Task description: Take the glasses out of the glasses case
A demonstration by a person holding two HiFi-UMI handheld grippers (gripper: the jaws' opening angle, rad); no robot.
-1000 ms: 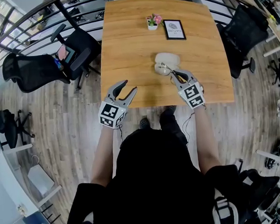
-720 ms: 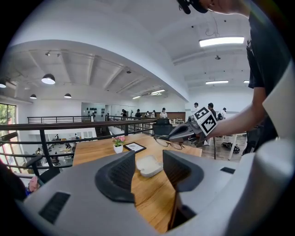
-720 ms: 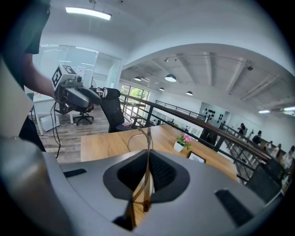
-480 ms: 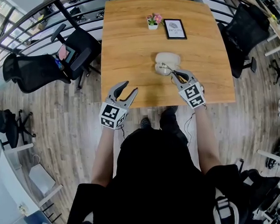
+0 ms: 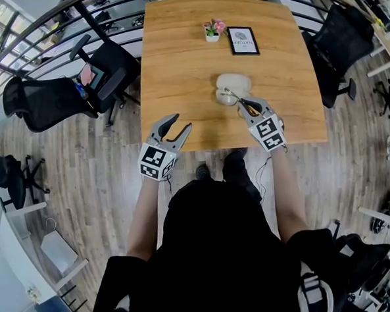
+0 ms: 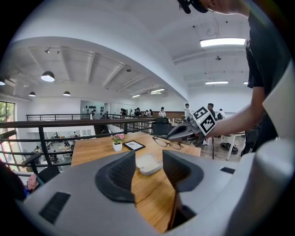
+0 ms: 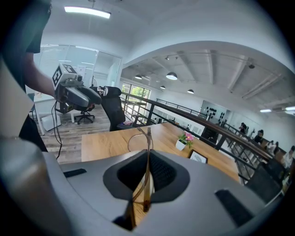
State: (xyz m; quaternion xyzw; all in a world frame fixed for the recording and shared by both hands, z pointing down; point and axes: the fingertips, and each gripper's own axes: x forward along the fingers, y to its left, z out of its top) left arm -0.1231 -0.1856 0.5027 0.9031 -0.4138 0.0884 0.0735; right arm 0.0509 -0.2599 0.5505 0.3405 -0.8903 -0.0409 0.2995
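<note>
Wood table (image 5: pixel 196 66) fills the middle of the head view, with a railing along its far and left sides and black office chairs (image 5: pixel 53 101) on the plank floor to the left and right. At the near edge stands a person in a black top (image 5: pixel 214 250), both forearms reaching forward, 1 gripper in each hand. Off the near-left corner of the table hangs the left gripper (image 5: pixel 181 121), its 2 jaws spread apart with nothing between them. Over the near-right part of the table, the right gripper (image 5: pixel 243 103) has its jaws pressed together on a thin temple arm of the glasses (image 6: pixel 168 143). They hang in the air, clear of the tabletop, just on the near side of the cream glasses case (image 5: pixel 233 85), which lies at mid-table. Toward the far edge sit a black picture frame (image 5: pixel 243 41) and, just left of it, a small white pot of pink flowers (image 5: pixel 212 31).
</note>
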